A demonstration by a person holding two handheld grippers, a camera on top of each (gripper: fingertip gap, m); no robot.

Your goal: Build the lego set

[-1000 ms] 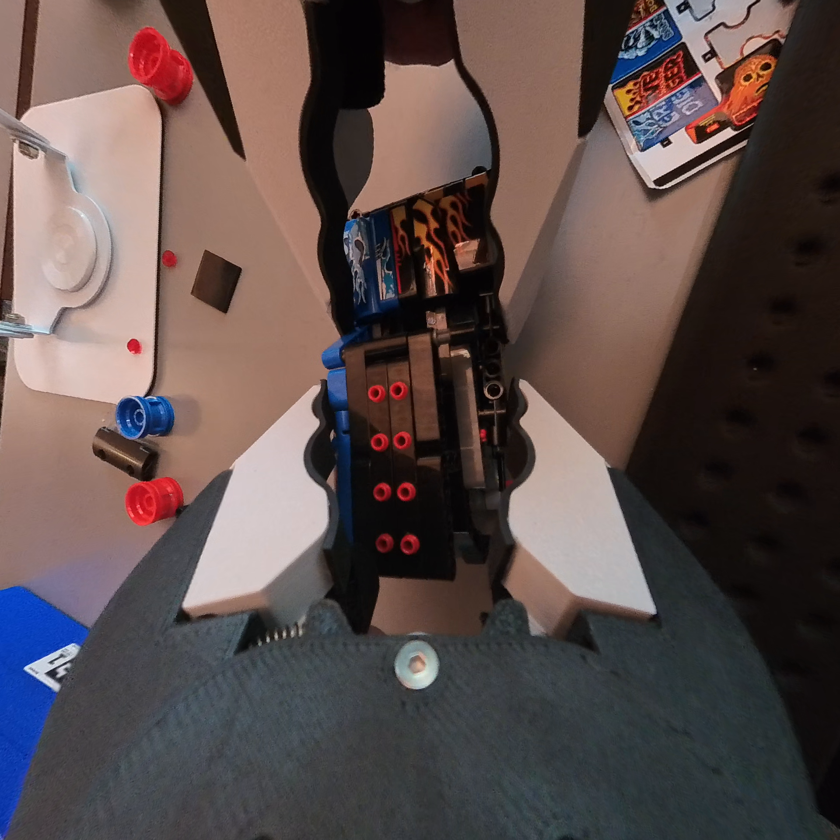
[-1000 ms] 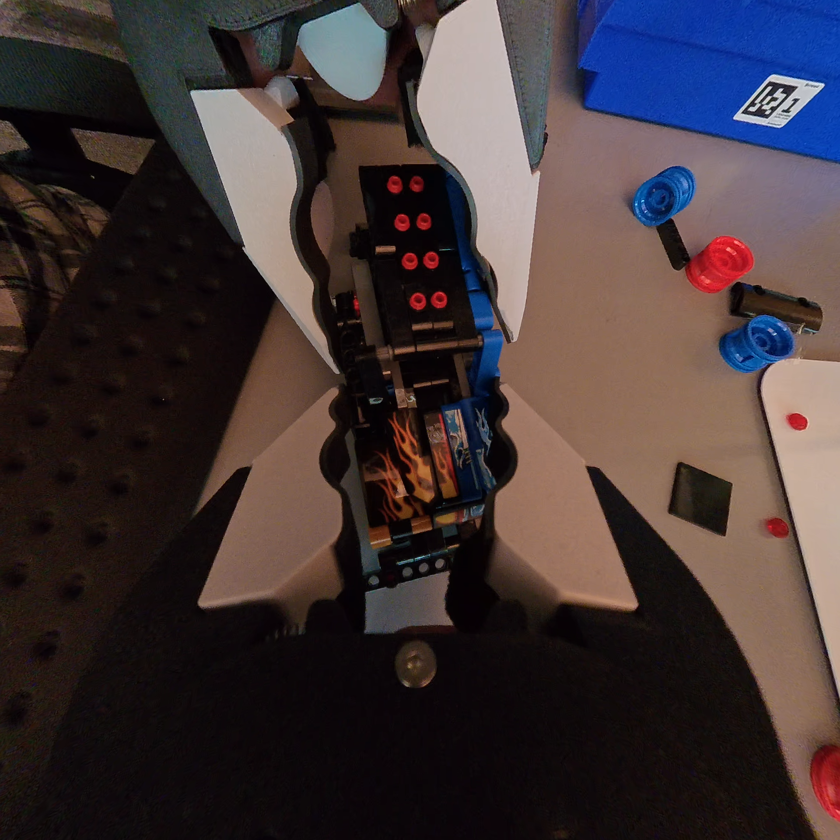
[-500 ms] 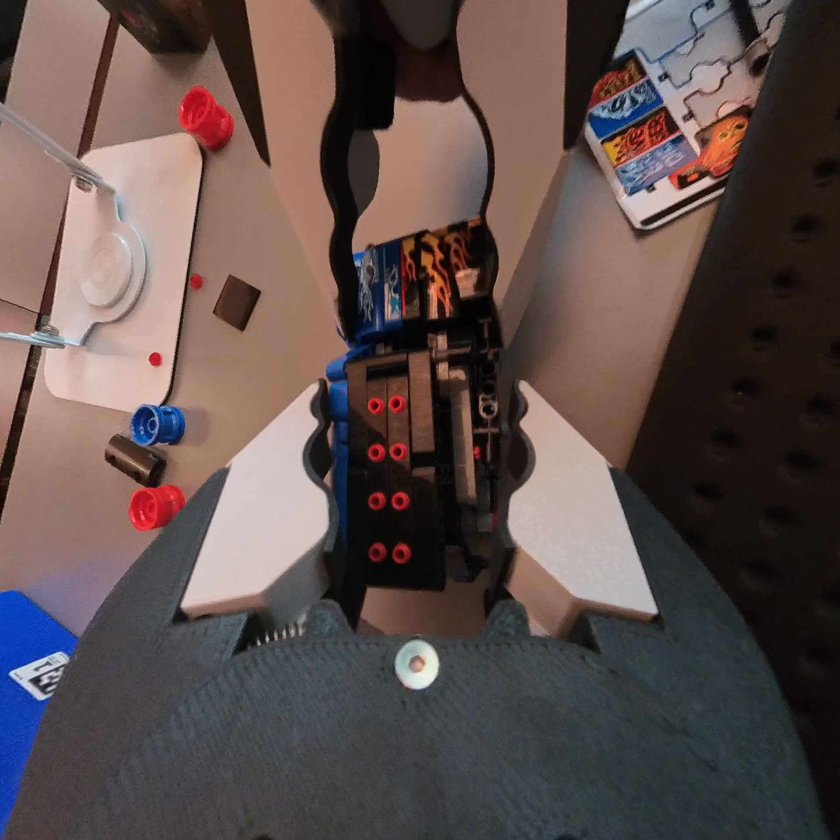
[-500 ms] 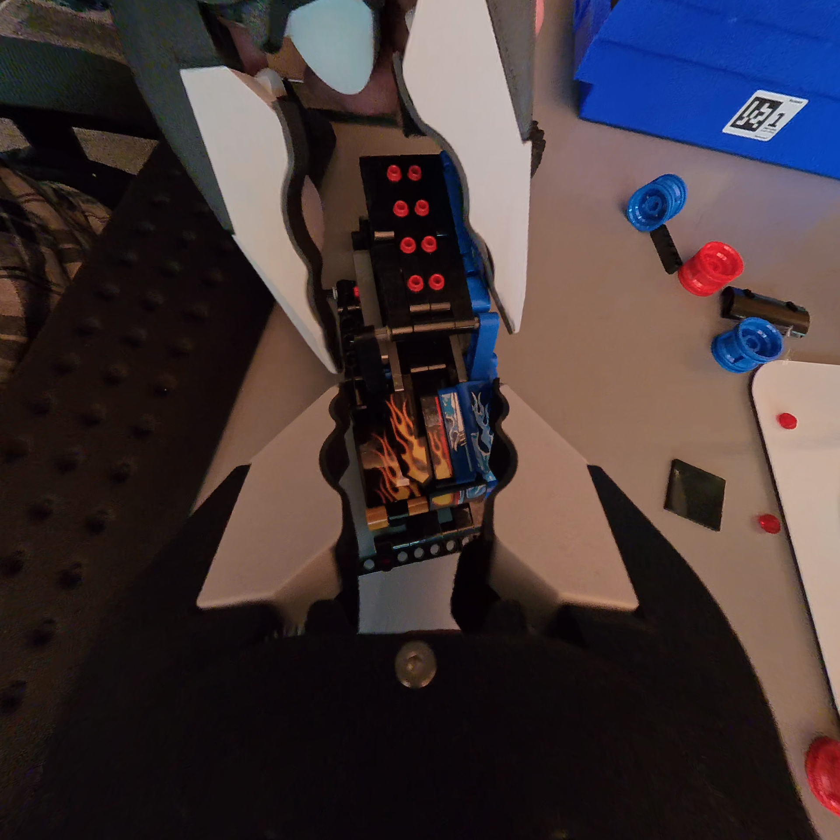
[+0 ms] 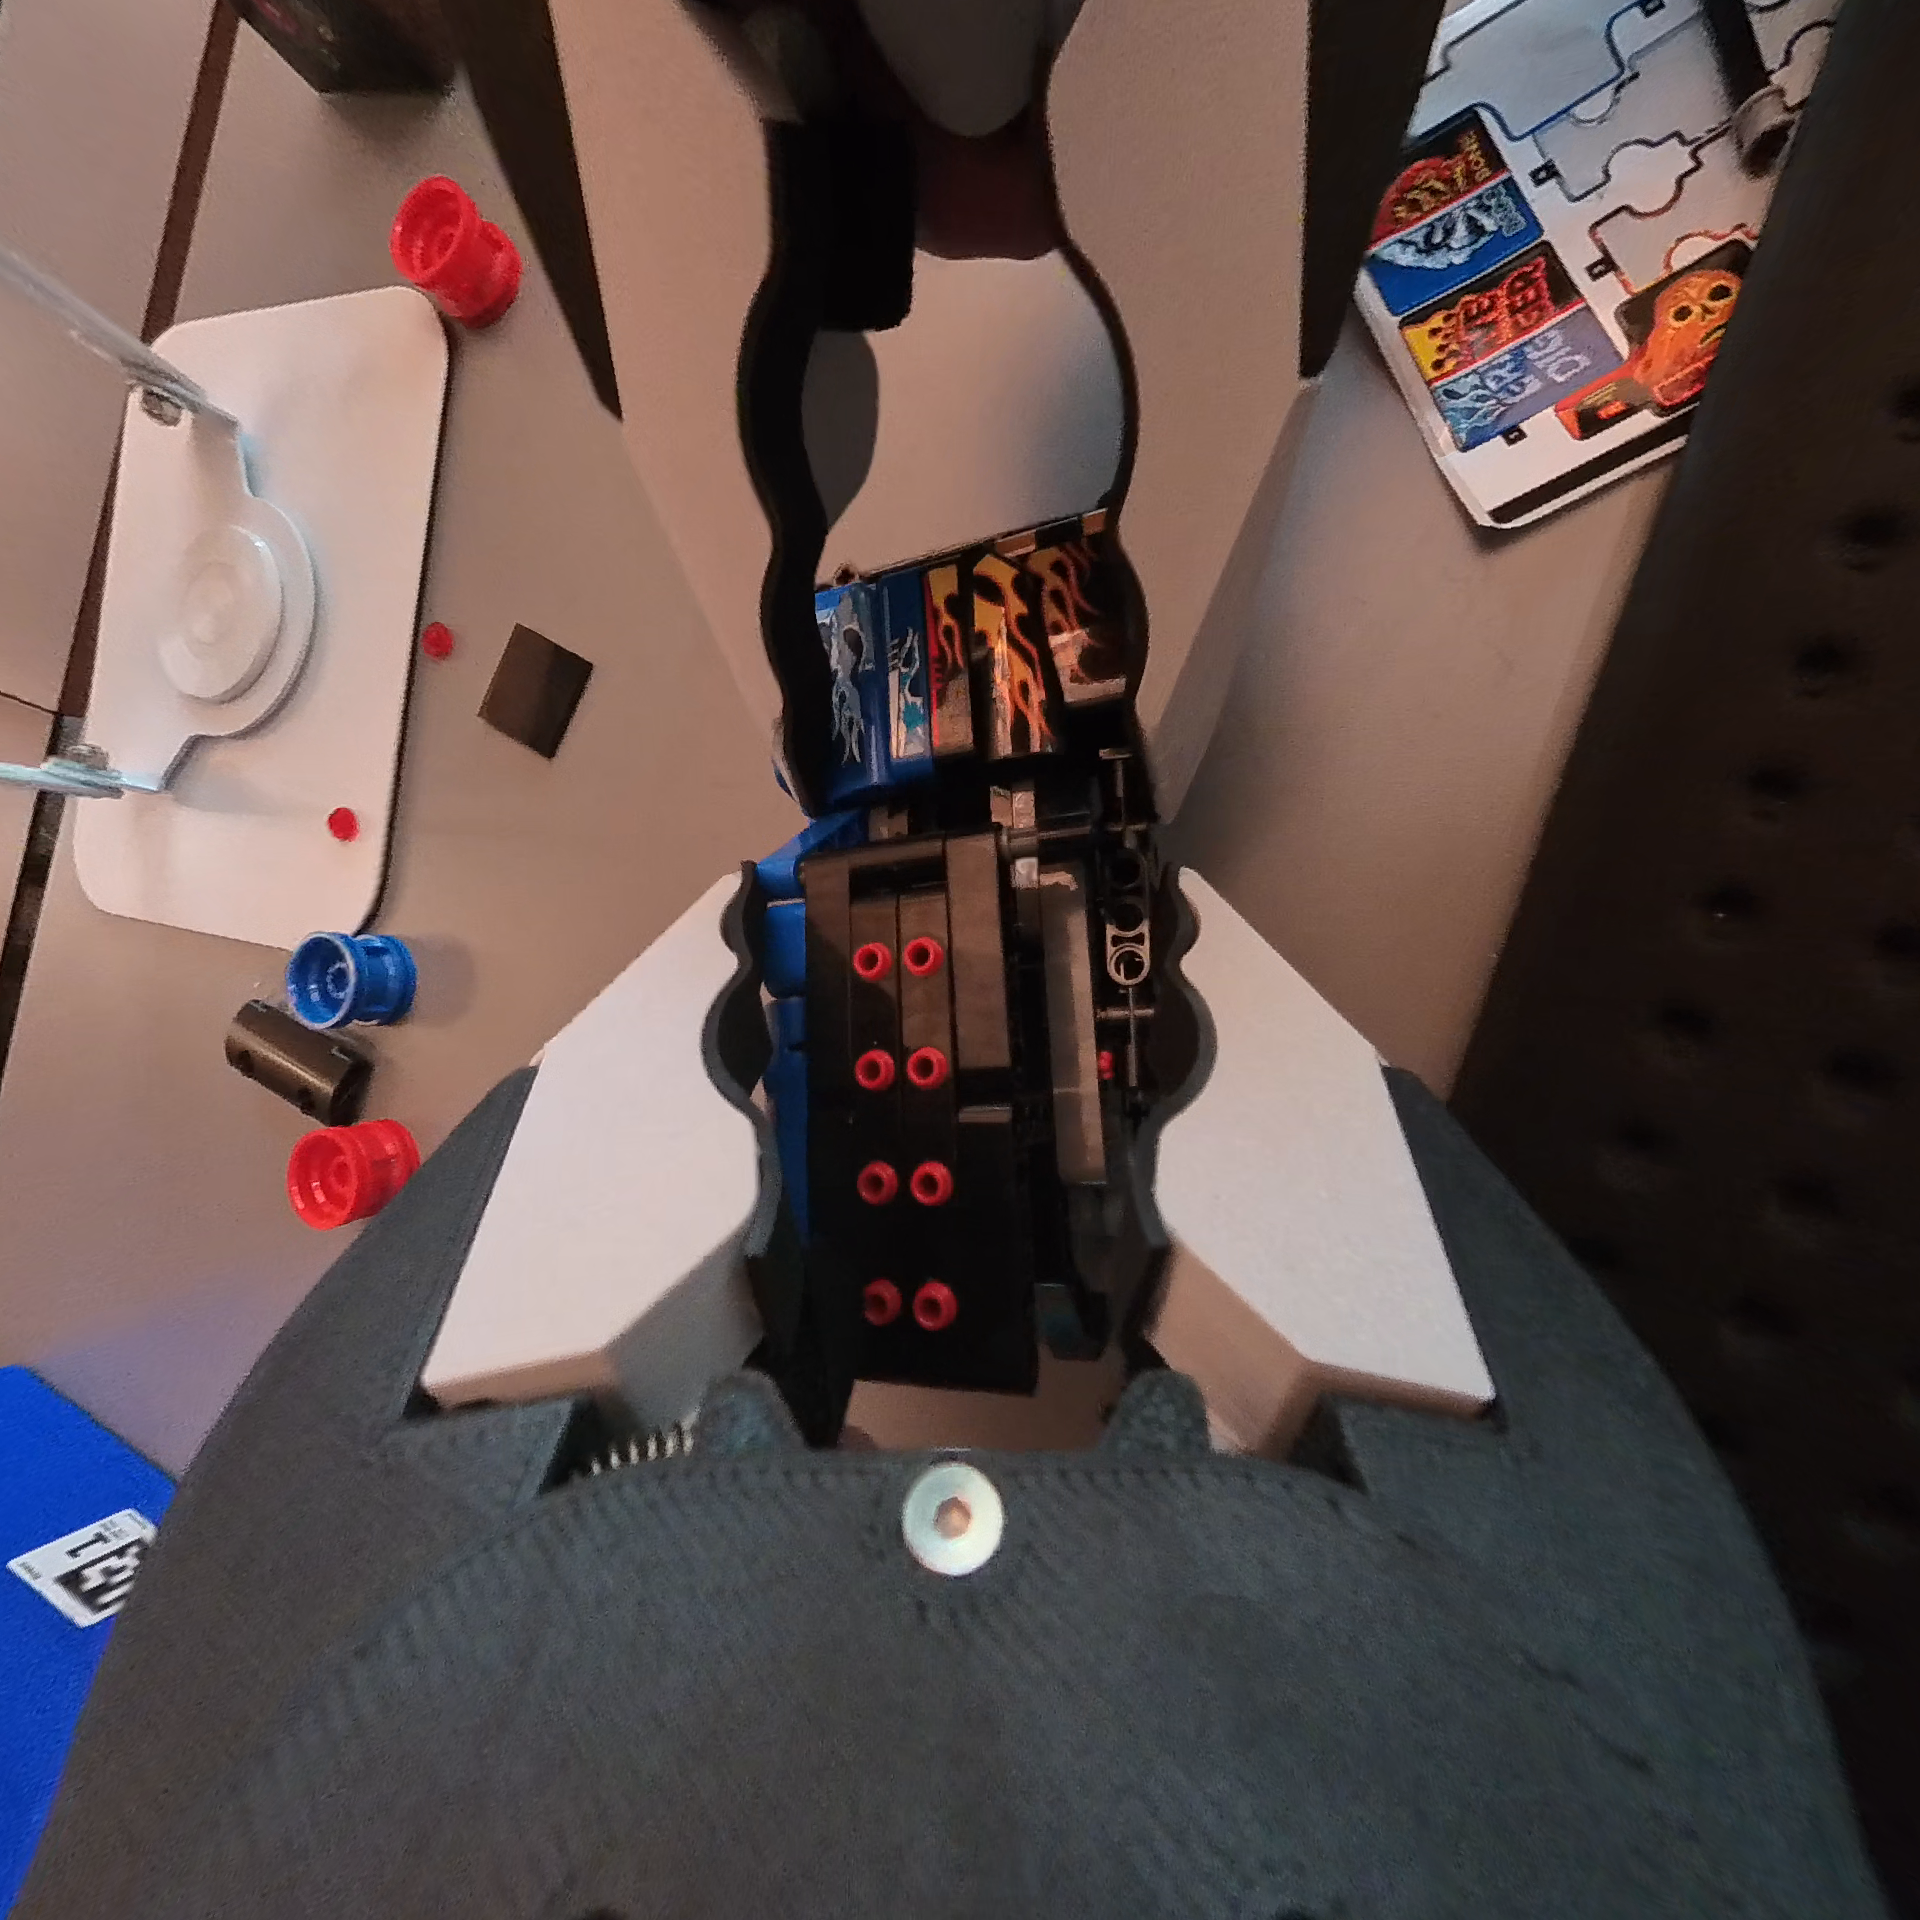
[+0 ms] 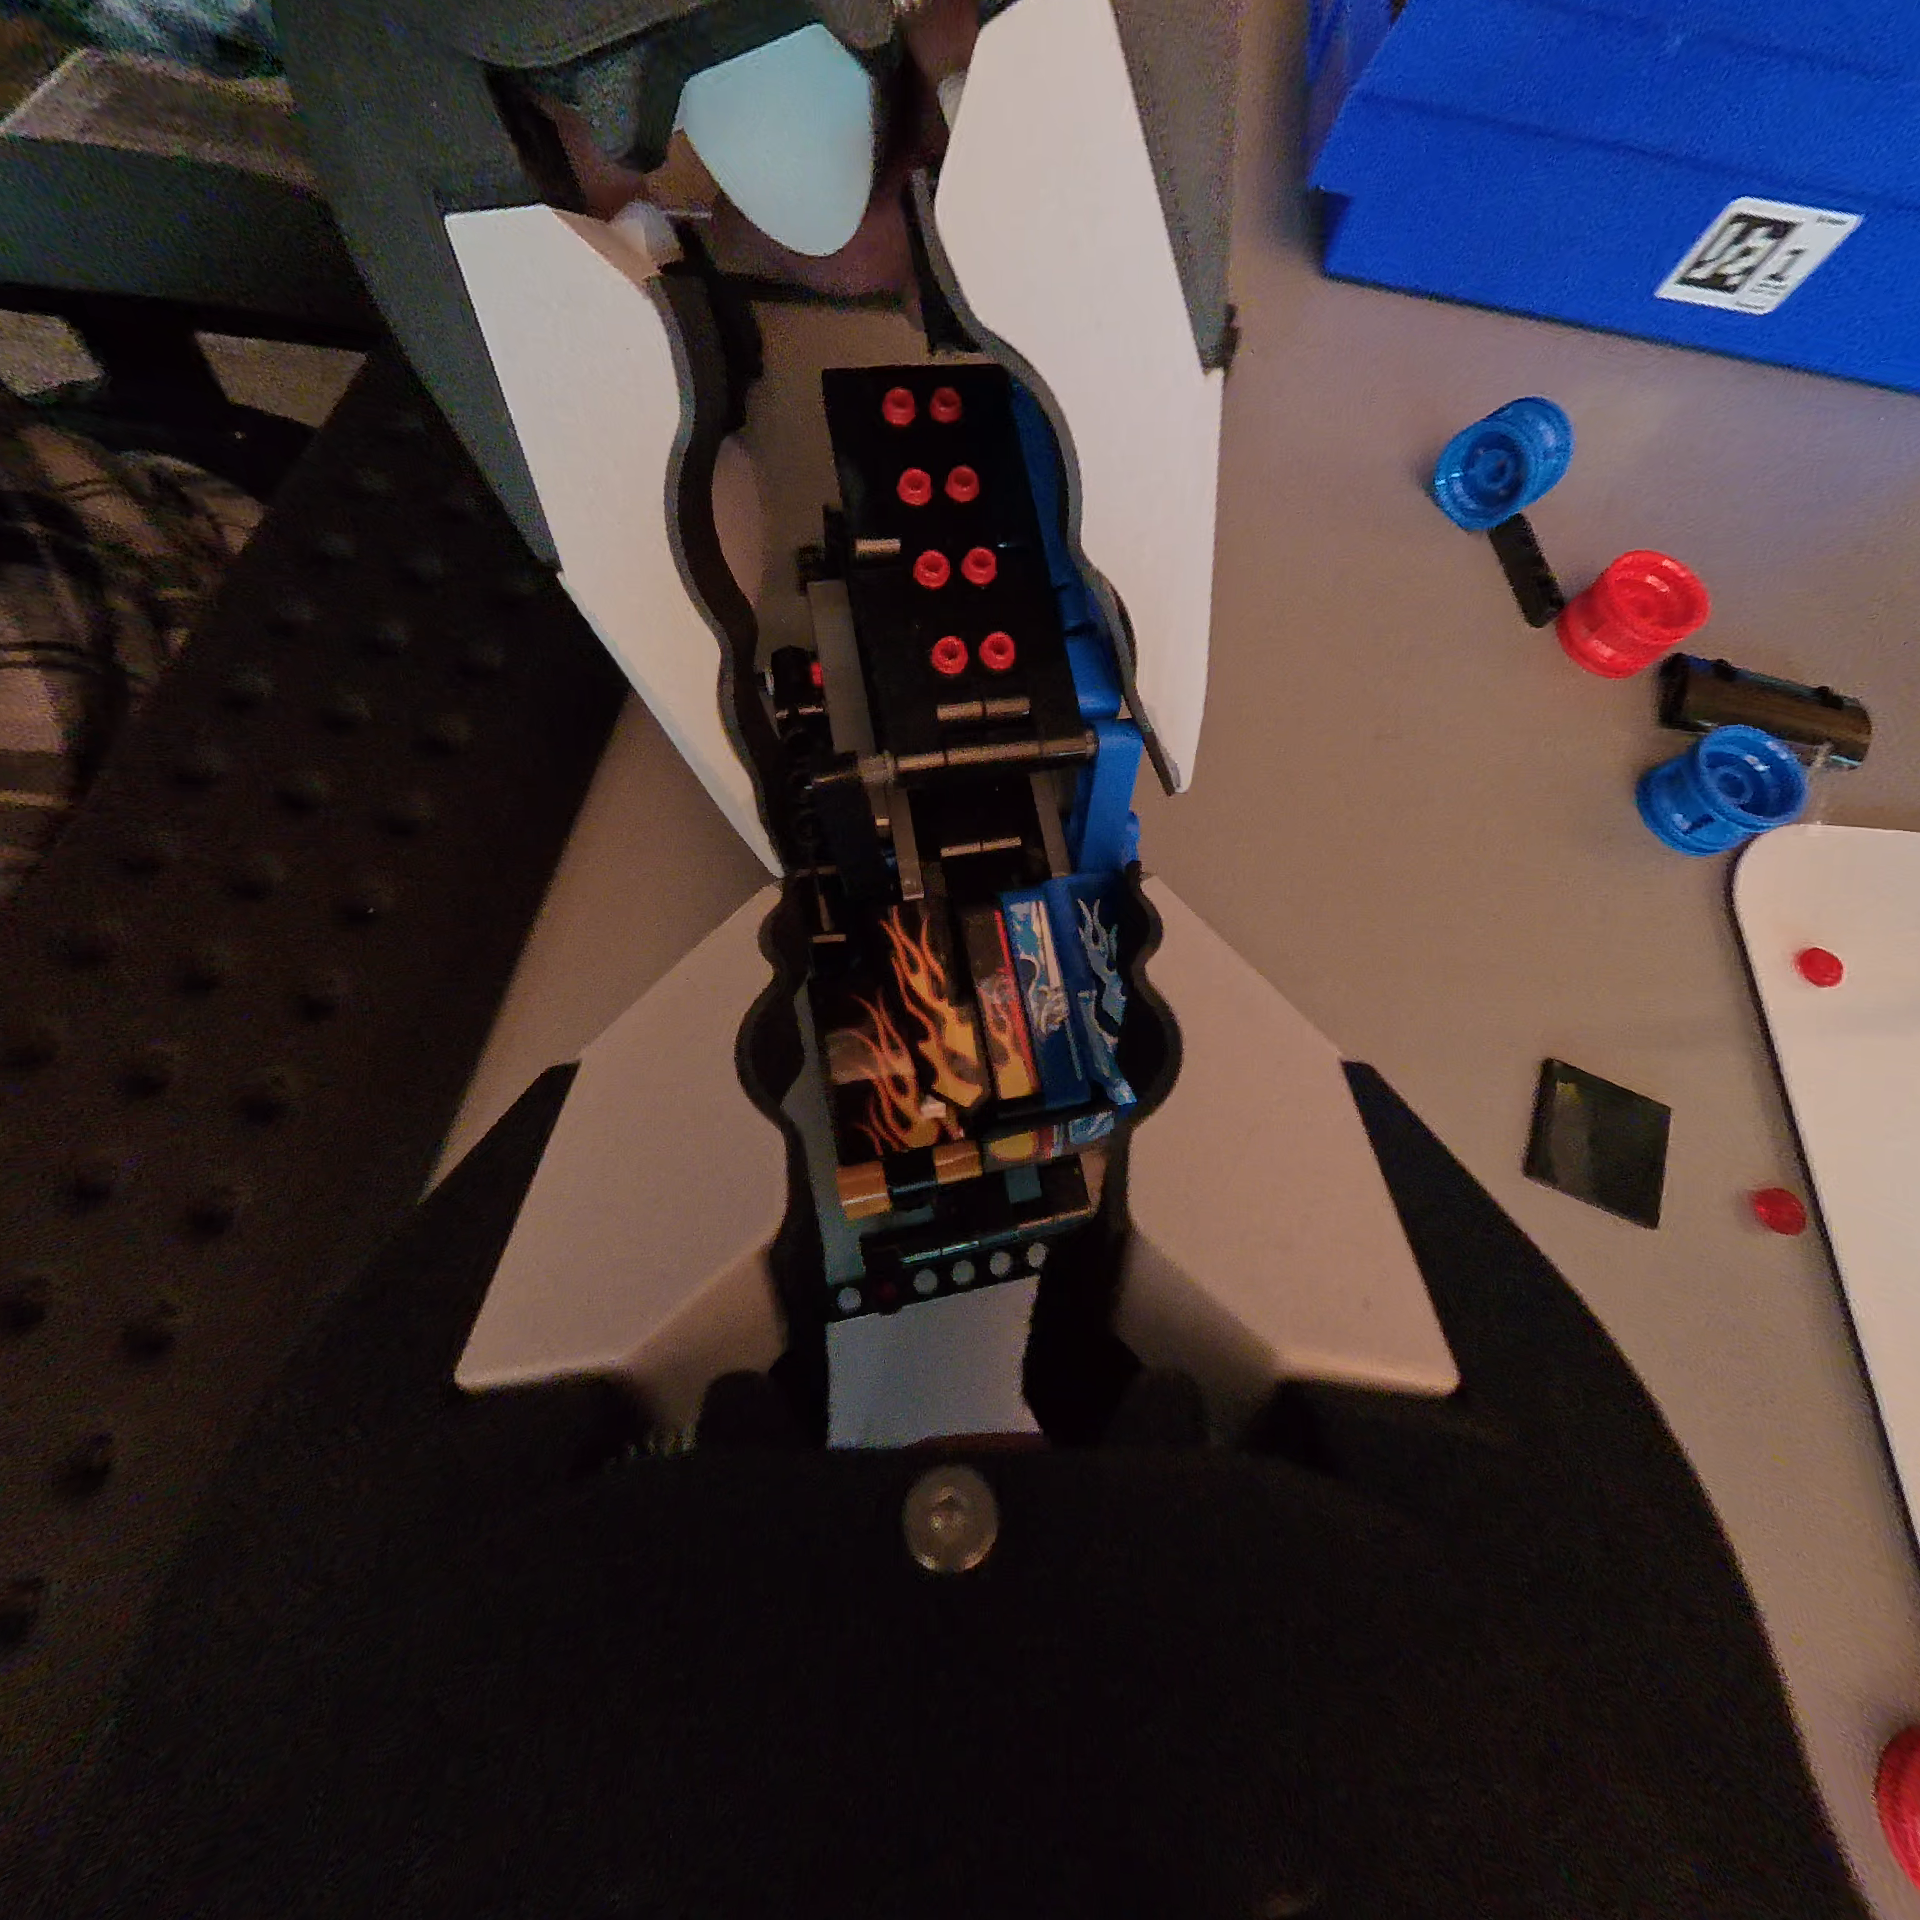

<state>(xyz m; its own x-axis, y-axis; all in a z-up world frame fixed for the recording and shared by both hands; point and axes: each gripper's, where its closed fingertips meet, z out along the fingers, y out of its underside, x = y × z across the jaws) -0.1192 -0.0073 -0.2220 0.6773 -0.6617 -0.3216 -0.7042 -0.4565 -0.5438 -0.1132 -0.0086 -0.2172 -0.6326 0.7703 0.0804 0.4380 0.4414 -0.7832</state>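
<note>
Here, in the left wrist view, the left gripper point(image 5: 956, 1039) has its jaws closed on the black end of the lego model point(image 5: 940, 1122), the part with red studs, dead centre. At 12 o'clock the right gripper point(image 5: 951, 644) clamps the model's flame-stickered end. On the table point(image 5: 623, 582), at 9 o'clock, lie a blue wheel point(image 5: 348, 979), a black connector point(image 5: 299, 1055) and a red wheel point(image 5: 348, 1172); a white plate point(image 5: 343, 582) sits at 10 o'clock, a sticker sheet point(image 5: 1538, 312) at 1 o'clock.

In the right wrist view, the right gripper point(image 6: 956, 1039) is closed on the flame end of the model point(image 6: 935, 1029). The left gripper point(image 6: 935, 582), at 12 o'clock, holds the studded end. A blue bin point(image 6: 1558, 135) stands at 1 o'clock, and a black tile point(image 6: 1595, 1141) lies at 3 o'clock.
</note>
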